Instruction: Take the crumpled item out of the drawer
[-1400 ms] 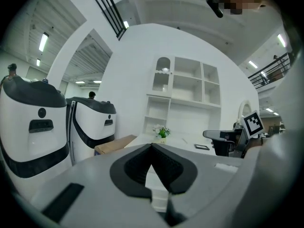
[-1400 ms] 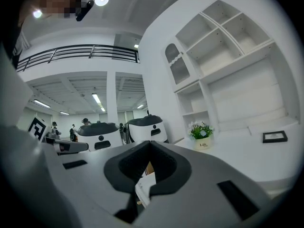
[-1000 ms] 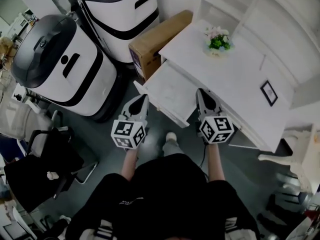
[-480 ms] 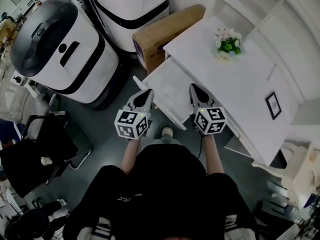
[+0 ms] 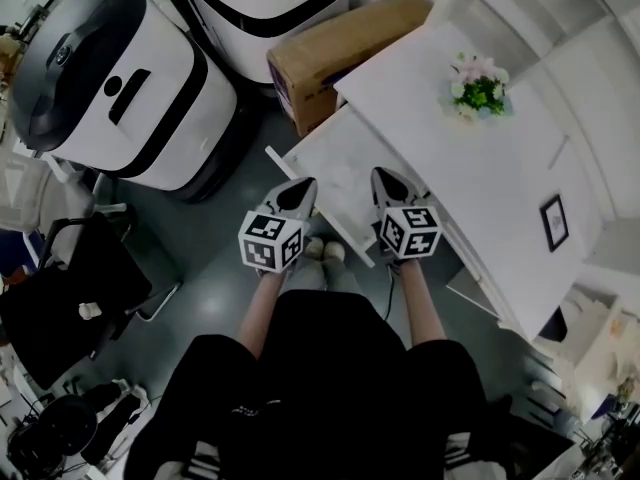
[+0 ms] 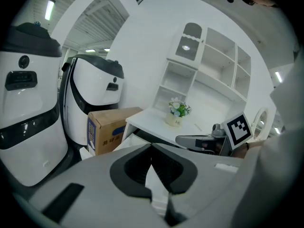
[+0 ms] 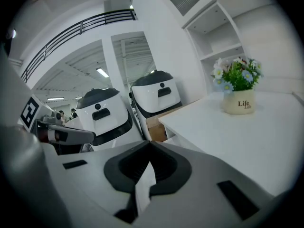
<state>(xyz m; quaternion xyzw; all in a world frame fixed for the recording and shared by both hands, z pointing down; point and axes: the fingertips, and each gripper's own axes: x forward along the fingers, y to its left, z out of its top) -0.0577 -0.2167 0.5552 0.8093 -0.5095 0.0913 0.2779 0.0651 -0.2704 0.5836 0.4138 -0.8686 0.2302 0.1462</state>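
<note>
Left gripper (image 5: 305,184) and right gripper (image 5: 381,175), both with jaws closed tip to tip and nothing between them, poised side by side at the front edge of the open drawer (image 5: 338,164). Compared with a second ago, the two grippers stand closer together and more squarely over the drawer, the left one no longer off its corner; this suggests an approach under way, with no grasp begun and the jaws yet to open. The crumpled item cannot be told apart: just ahead of the tips the drawer's inside shows only as a pale, faintly mottled surface. Beyond lie the white desk (image 5: 500,183), its flower pot (image 5: 478,92) and, ahead to the left, a cardboard box (image 5: 345,48).
</note>
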